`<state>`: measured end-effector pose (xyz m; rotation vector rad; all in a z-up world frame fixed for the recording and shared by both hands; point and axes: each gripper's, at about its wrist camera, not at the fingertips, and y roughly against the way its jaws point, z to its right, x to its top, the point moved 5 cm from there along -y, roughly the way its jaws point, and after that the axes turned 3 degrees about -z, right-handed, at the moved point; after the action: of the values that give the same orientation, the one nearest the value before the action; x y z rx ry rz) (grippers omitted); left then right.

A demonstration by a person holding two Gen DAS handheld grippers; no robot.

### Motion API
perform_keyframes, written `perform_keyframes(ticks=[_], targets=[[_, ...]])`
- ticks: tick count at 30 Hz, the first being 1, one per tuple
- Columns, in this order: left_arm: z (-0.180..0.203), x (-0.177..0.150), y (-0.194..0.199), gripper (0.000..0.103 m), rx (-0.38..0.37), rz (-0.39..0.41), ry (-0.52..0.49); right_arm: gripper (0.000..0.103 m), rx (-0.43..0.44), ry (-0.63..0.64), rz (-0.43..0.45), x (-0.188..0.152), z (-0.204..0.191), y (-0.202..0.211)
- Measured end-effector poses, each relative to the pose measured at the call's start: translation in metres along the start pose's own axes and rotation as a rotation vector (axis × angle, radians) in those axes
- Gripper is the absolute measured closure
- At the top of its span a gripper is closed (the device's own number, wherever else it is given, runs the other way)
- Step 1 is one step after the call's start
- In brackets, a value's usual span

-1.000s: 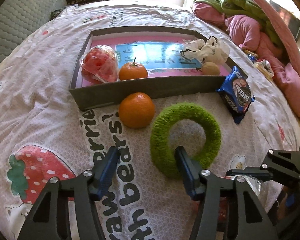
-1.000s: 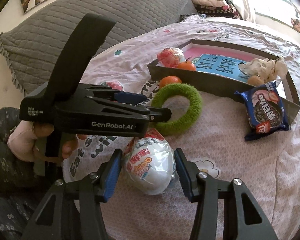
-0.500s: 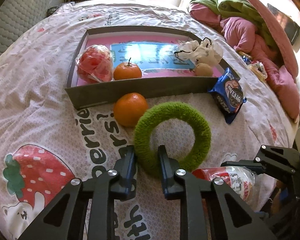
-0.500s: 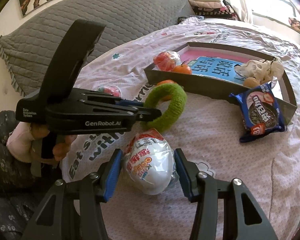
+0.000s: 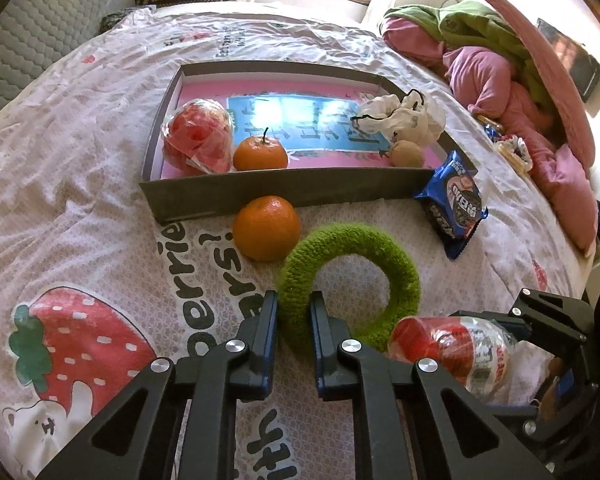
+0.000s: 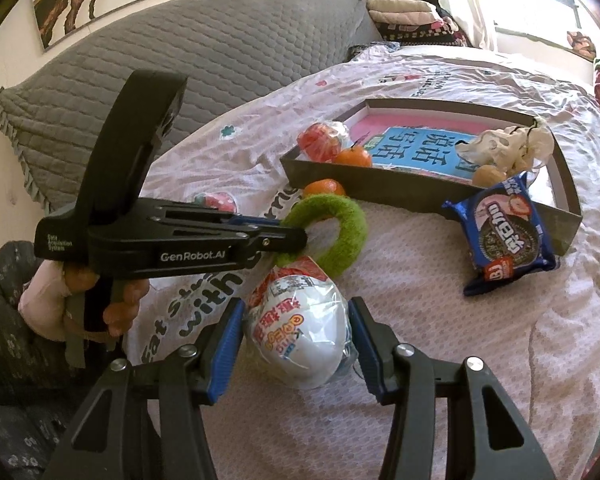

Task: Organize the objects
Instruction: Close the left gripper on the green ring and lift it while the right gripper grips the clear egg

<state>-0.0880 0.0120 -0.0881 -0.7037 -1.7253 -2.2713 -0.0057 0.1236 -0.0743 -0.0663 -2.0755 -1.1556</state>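
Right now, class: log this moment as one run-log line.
left gripper: shut on green ring | right gripper: shut on wrapped egg | tray: ahead

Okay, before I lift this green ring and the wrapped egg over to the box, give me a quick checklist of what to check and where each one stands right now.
1. Left tool shut on the green ring: ok, both pads squeeze its near edge.
2. Right tool gripping the wrapped egg: ok, egg sits between both pads.
3. Ring free of the loose orange: cannot tell, they look touching.
4. Room in the box: ok, bare pink and blue floor in the middle.
5. Cookie packet out of the way: not ok, it leans on the box's front wall.
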Motion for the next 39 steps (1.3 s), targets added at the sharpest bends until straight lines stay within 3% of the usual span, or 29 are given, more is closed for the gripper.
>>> perform_keyframes(ticks=[39], targets=[[0.018, 0.013, 0.042, 0.090, 0.070, 0.169, -0.084, 0.051, -0.051, -0.058, 0.189, 0.021, 0.020, 0.039]])
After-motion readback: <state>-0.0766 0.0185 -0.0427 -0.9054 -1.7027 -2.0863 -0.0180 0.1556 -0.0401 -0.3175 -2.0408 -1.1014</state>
